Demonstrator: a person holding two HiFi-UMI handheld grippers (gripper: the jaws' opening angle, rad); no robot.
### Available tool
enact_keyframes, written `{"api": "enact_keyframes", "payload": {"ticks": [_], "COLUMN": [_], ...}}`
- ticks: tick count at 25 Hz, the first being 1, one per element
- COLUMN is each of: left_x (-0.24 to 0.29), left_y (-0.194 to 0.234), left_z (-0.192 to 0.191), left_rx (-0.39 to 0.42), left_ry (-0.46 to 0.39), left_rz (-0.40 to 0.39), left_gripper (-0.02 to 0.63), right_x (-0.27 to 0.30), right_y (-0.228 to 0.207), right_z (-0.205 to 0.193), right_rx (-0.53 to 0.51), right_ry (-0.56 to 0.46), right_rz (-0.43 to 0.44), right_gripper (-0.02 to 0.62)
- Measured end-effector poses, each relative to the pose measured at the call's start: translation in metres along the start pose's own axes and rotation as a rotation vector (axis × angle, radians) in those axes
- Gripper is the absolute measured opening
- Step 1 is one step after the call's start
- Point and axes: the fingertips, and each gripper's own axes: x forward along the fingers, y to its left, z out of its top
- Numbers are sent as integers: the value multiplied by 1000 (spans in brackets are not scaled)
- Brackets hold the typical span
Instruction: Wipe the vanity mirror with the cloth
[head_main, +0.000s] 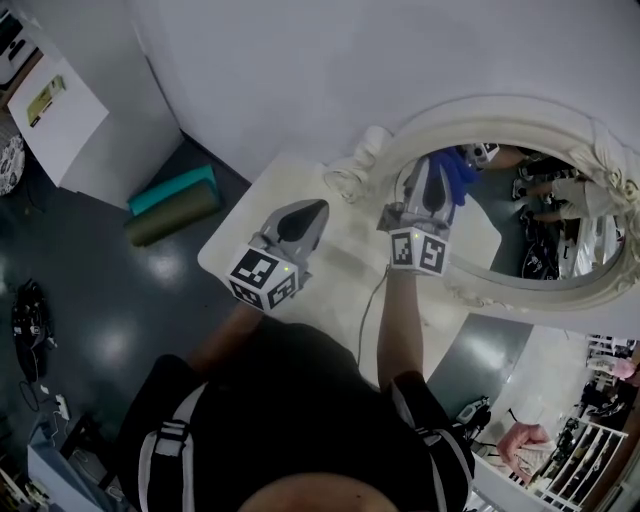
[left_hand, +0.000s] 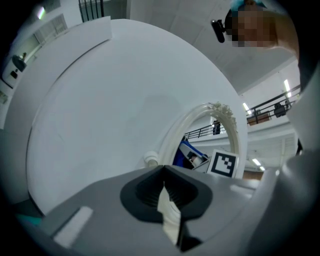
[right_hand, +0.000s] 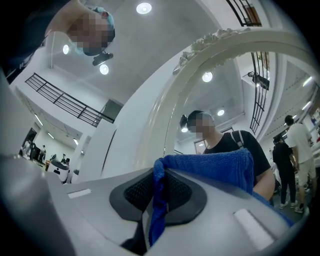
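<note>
An oval vanity mirror in a cream ornate frame (head_main: 420, 118) stands on a white table (head_main: 245, 225). My right gripper (head_main: 434, 172) is shut on a blue cloth (head_main: 458, 172), held at the left part of the glass (head_main: 520, 215). In the right gripper view the cloth (right_hand: 215, 165) is pinched between the shut jaws (right_hand: 156, 172) and drapes to the right, with the frame (right_hand: 200, 65) arching above. My left gripper (head_main: 315, 211) hovers over the table left of the mirror, shut and holding nothing. In its own view the left gripper (left_hand: 164, 172) points at the frame's edge (left_hand: 190, 125).
A white wall rises right behind the mirror and table. On the dark floor to the left lie a teal mat and an olive mat (head_main: 170, 200) beside a white cabinet (head_main: 70, 110). A thin cable (head_main: 365, 305) runs across the table near its front edge.
</note>
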Motion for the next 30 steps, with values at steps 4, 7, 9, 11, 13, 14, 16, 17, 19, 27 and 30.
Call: {"api": "enact_keyframes", "payload": {"ticks": [4,7,9,11,13,14,16,17,19,27,30], "left_x": [-5,-10,-12,-14,-14,-14,-10,-7,2,48,72], "left_y": [-2,-7,-12,-16,-20,-22,-28,-32,-44,-164,-255], "left_z": [-1,-4,-4,-4,-2,-2,-1,0,0,-22,-43], "left_rx": [2,3,8,15,25,31,46,53,64,118,146], "left_ry": [1,10,15,19,19,17,17,19,22,39,57], "left_rz": [10,10,6,-1,-9,-16,-36,-47,-69,-225,-316], "left_gripper": [6,6,6,6,6,6,6,6,6,6,6], "right_x": [0,-3,-7,-12,-18,-23,-32,-38,-49,-145,-215], "right_y": [3,8,9,11,12,12,8,3,-8,-90,-158], "right_z": [0,1,4,10,16,19,24,27,35,87,120], "right_rx": [51,59,56,58,63,67,72,75,75,19,0], "right_ry": [-1,7,5,-5,-18,-22,-29,-34,-43,-76,-102], "right_rz": [37,58,59,55,49,44,26,16,-2,-114,-206], "right_gripper": [35,37,37,37,37,37,37,37,37,37,37]}}
